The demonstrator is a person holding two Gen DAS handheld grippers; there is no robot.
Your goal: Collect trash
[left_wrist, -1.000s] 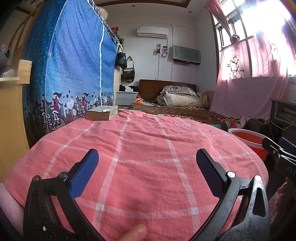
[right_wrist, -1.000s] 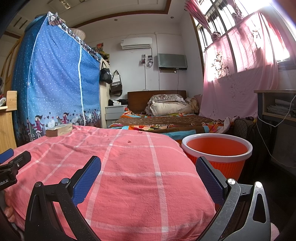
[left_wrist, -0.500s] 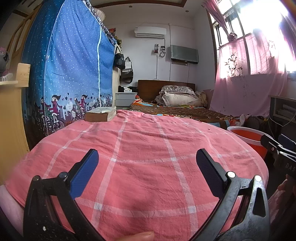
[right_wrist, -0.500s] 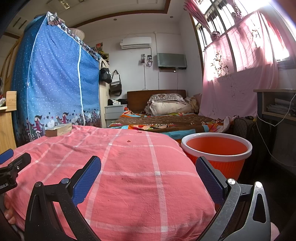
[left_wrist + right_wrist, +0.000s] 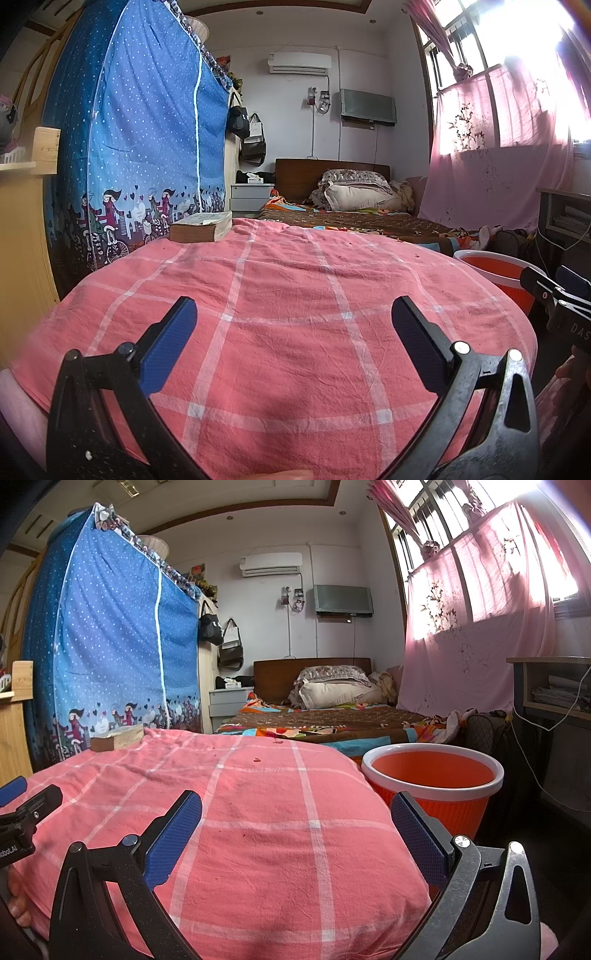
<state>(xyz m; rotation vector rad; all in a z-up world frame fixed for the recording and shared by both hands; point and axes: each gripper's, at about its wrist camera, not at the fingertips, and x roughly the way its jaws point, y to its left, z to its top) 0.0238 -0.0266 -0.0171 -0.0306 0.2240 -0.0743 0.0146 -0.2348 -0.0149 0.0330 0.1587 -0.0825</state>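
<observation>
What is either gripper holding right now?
Nothing. The left gripper and right gripper are both open above the pink checked cloth, jaws empty.

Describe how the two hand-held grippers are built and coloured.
Both the left gripper and the right gripper have black plastic frames with silver screws and two flat fingers faced with textured blue pads. White lettering marks the body.
</observation>
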